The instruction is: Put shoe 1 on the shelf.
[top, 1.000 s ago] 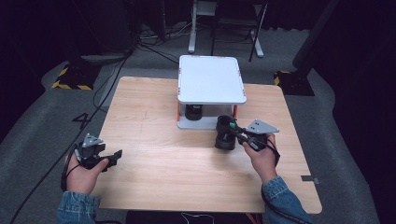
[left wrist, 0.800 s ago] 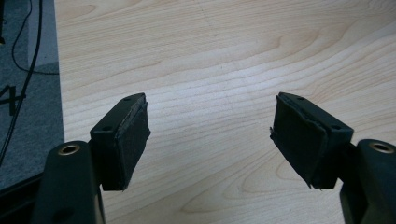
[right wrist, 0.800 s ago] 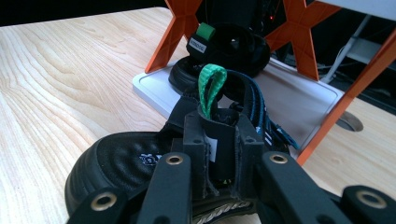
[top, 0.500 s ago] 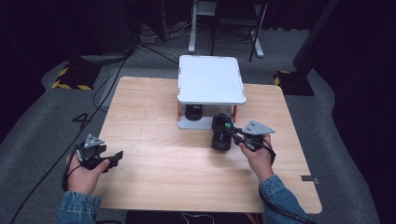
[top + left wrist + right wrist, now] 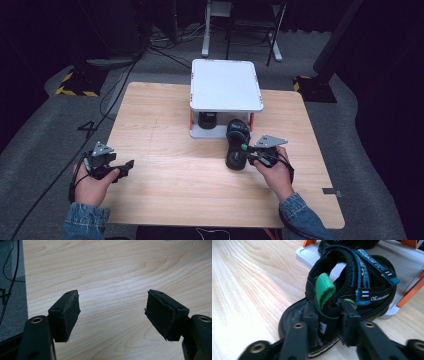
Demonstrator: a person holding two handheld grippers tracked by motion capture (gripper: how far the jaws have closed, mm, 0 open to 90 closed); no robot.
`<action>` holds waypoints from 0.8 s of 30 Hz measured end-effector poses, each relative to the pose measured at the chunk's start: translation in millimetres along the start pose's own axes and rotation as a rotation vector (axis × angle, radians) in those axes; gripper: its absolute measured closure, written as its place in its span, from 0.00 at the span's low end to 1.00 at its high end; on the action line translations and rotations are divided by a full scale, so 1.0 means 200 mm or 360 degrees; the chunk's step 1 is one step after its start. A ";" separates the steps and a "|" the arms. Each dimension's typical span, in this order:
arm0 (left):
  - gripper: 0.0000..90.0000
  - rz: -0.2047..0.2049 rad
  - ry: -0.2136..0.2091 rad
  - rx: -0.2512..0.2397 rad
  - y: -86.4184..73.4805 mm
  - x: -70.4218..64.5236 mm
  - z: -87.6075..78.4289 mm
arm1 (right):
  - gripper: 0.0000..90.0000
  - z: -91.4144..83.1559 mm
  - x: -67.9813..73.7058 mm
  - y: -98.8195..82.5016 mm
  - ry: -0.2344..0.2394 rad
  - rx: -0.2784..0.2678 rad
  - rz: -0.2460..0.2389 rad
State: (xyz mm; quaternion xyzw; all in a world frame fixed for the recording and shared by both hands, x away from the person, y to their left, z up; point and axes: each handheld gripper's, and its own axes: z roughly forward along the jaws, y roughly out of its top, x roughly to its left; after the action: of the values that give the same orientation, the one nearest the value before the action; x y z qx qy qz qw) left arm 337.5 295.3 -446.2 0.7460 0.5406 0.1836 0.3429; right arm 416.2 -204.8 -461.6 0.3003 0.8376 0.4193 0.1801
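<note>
My right claw (image 5: 325, 315) has its jaws on either side of the heel strap of a black sandal (image 5: 237, 144), just under the green pull loop (image 5: 325, 289). The jaws have just been opening, with the strap between them; whether the pads press on it I cannot tell. I took the strap because it is the one narrow upright part a claw can pinch, and it lets me steer the toe. The sandal lies on the desk (image 5: 165, 125) with its toe up on the front edge of the low white rack (image 5: 225, 85), which I judge is where it is headed, beside the second sandal (image 5: 207, 120) already tucked on the lower shelf under the white top. My left claw (image 5: 112, 312) hangs wide open over bare wood near the desk's left edge, holding nothing, kept well apart so it does not crowd the work.

The desk is pale wood with visible grain. Around it the floor is grey carpet, with black cables (image 5: 150, 47) trailing off into a dark room, yellow-and-black hazard tape (image 5: 75, 91) at the left, and white stand legs (image 5: 240, 30) behind the rack
</note>
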 end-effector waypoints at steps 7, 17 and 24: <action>0.31 0.0024 -0.0024 0.0006 0.04 -0.01 0.04 | 0.43 -0.04 0.03 0.01 -0.0003 -0.0015 0.0042; 0.30 0.0042 -0.0054 0.0012 0.07 -0.03 0.08 | 0.46 -0.21 0.06 0.07 -0.0032 -0.0031 0.0134; 0.30 0.0055 -0.0064 0.0005 0.09 -0.05 0.09 | 0.79 -0.19 0.15 0.03 0.0133 0.0248 0.0138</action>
State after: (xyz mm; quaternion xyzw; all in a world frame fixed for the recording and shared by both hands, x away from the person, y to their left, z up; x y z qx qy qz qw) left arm 358.6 276.0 -444.6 0.7592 0.5210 0.1737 0.3493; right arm 374.7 -204.5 -435.6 0.3315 0.8607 0.3725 0.1029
